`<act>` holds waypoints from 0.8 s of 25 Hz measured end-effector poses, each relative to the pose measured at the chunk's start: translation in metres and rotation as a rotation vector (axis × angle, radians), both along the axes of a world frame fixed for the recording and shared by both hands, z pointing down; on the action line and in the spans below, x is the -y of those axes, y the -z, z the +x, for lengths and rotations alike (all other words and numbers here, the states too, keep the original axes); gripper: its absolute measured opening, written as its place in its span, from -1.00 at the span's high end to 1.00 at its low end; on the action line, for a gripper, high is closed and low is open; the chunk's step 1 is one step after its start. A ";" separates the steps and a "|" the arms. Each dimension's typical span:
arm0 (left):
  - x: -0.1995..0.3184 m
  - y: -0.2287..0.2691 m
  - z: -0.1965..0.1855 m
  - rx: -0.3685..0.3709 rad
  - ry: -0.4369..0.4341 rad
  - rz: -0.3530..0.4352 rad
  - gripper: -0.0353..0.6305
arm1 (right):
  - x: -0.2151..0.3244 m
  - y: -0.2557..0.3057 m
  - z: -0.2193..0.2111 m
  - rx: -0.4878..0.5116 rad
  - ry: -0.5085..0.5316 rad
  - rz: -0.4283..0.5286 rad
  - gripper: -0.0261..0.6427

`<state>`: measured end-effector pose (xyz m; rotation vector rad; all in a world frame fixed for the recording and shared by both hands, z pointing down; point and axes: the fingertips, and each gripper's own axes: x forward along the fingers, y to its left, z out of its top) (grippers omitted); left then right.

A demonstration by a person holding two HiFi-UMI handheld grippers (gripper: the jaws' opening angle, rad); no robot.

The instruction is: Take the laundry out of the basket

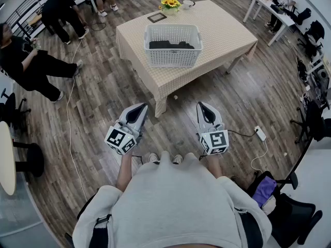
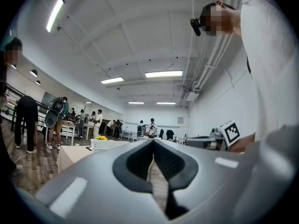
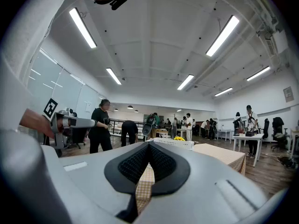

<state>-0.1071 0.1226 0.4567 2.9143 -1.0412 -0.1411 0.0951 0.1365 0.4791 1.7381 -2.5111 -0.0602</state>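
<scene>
fingers (image 2: 133,161) of the left gripper (image 1: 140,108) are closed, tips touching, with nothing between them. the fingers (image 3: 164,164) of the right gripper (image 1: 202,107) are pressed together in the same way and are also empty. both grippers are held side by side, a little apart, over the wooden floor (image 1: 103,92) and pointing forward. the white slatted basket (image 1: 172,56) sits straight ahead of both pairs of fingertips and well apart from them, on a worktop (image 1: 227,32) covered with a checked cloth (image 1: 135,48). dark laundry (image 1: 170,45) lies low inside the basket, below its rim, untouched. beyond the basket, on the far edge of the worktop, are yellow flowers (image 1: 170,2) and a small dark frame (image 1: 156,17) lying flat. well off to the left of the left fingers, a person in black (image 1: 31,66) is on the floor side of the room, and another person (image 1: 62,12) bends over farther back.
</scene>
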 end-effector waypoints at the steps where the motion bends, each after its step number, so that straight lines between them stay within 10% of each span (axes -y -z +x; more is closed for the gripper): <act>1: -0.001 0.000 0.001 0.003 -0.001 0.001 0.87 | -0.001 -0.001 0.000 0.001 0.000 0.000 0.93; 20: -0.013 -0.016 0.032 0.017 0.053 -0.034 0.87 | -0.007 -0.025 0.026 -0.009 0.072 -0.033 0.93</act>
